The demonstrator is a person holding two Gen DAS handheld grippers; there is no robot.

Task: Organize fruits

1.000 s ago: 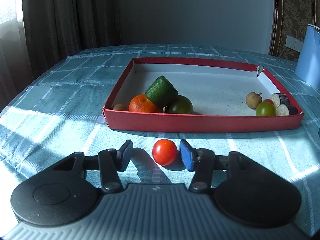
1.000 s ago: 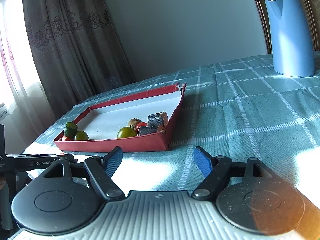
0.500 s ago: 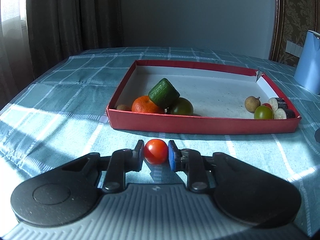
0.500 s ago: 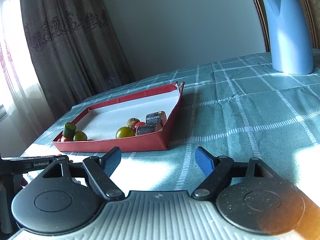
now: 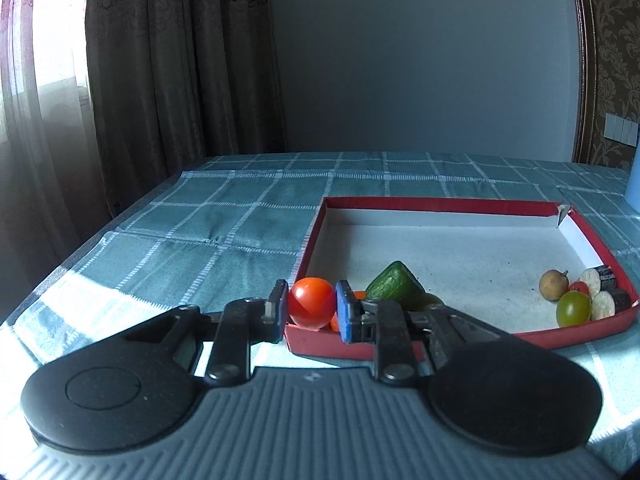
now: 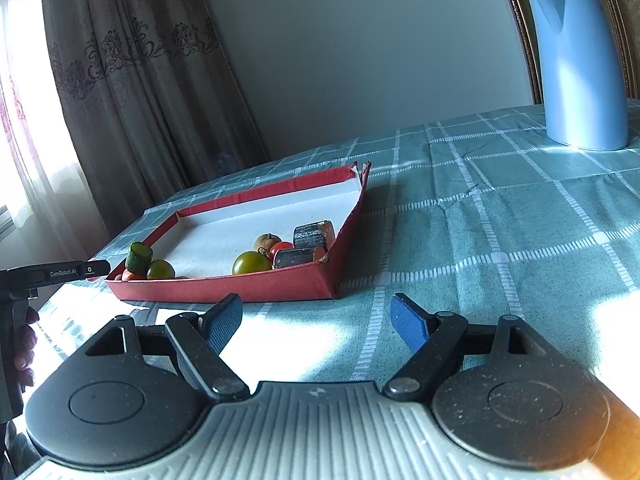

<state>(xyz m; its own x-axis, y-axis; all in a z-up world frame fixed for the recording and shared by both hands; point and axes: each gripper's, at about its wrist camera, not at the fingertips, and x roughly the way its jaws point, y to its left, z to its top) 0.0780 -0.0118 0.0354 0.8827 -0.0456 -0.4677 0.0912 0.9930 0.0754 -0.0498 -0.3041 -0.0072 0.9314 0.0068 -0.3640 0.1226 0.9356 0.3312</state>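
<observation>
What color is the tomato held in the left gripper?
Red tomato, seen best in the left wrist view.

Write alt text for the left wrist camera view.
The left tongs grip a round red tomato, held up before the near left corner of a shallow red cardboard tray with a white floor, which holds a green cucumber chunk and other produce.
</observation>
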